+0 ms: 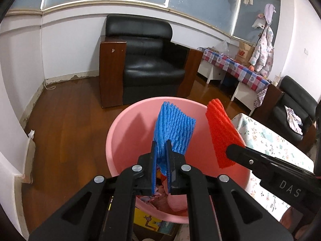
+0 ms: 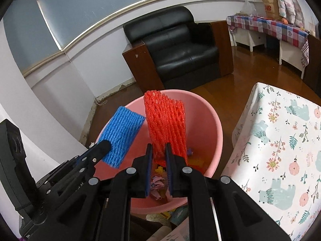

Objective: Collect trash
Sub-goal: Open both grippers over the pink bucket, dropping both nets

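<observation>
Your left gripper (image 1: pixel 162 143) is clamped on a blue foam mesh fruit sleeve (image 1: pixel 174 129), which stands up over the round pink plastic bin (image 1: pixel 120 140). Your right gripper (image 2: pixel 158 147) pinches a red foam mesh fruit sleeve (image 2: pixel 166 124) just beside it, also above the bin's open mouth. Crumpled scraps (image 2: pixel 158 182) lie at the bin's bottom. The table with the floral cloth (image 2: pixel 280 140) stands just to the bin's right.

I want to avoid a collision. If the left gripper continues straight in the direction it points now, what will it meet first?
Most likely the inner far wall of the round pink plastic basin. The left gripper, shut on the blue foam fruit net, points down into that basin. Depth is unclear, so the trash at the bottom could come first.
</observation>
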